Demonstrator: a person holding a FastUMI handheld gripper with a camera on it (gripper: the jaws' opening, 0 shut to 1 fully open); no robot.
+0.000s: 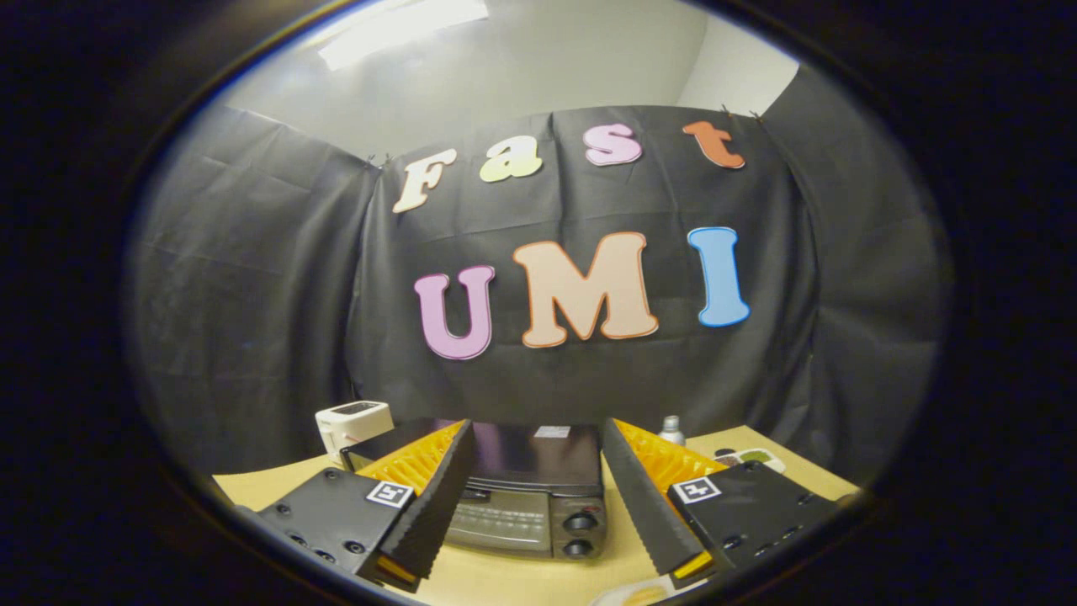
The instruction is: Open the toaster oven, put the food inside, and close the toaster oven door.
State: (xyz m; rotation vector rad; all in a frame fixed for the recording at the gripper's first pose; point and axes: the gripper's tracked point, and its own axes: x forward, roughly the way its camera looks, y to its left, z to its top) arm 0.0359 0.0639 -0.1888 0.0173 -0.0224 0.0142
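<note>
1. We found no writing we could read on the toaster oven (pixel 526 492); a pale sticker on its top was too small.
2. It sat shut on the tan table (pixel 522 581), ahead of the gripper (pixel 534 497), whose jaws were spread, holding nothing.
3. A white appliance (pixel 353 423) stood behind, against black cloth.

Gripper (pixel 534 497) fingers spread, nothing between; toaster oven (pixel 526 497) ahead, door closed

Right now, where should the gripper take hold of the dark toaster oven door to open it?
At the top edge of the glass door of the dark toaster oven, probably from the front and above. The handle is not clearly visible. The open gripper has nothing between its fingers.
</note>
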